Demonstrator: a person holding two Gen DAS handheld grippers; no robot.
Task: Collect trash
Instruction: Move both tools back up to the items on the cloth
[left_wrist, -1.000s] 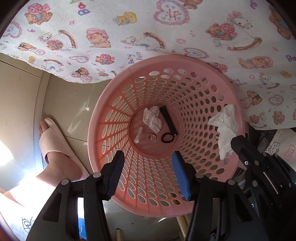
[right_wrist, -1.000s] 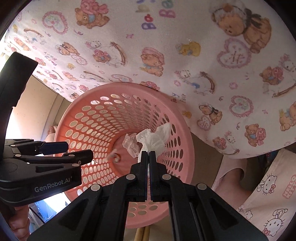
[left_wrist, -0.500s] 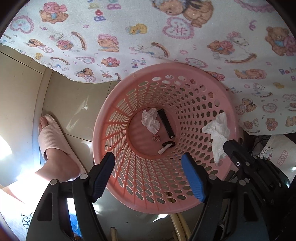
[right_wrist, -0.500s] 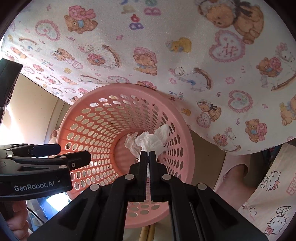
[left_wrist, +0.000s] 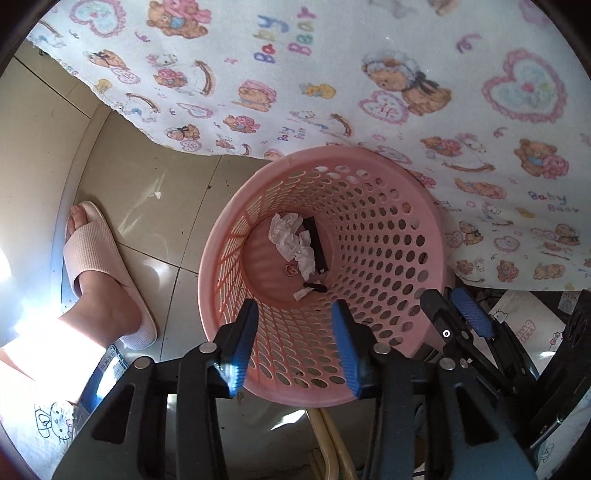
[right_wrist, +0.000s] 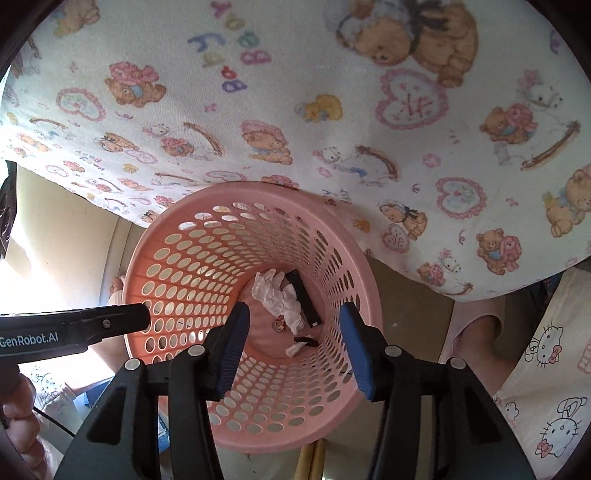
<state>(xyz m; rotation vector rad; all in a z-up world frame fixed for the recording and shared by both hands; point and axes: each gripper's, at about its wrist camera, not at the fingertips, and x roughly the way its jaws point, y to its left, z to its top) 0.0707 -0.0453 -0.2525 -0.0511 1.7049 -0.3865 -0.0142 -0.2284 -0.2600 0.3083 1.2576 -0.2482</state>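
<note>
Both grippers wear black plastic frames with silver screws and ribbed blue pads (left_wrist: 347, 350) on the jaws; white "GenRobot.AI" lettering (right_wrist: 27, 339) marks the left gripper (right_wrist: 146, 319). Ribbed pink slipper (left_wrist: 96, 258), Hello Kitty pyjamas (right_wrist: 550, 387).

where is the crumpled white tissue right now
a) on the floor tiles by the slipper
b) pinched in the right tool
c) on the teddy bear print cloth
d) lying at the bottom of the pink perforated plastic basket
d: the crumpled white tissue lies on the bottom of the pink perforated plastic basket, beside a flat black object; nothing is between the opening jaws of the right tool.
</note>
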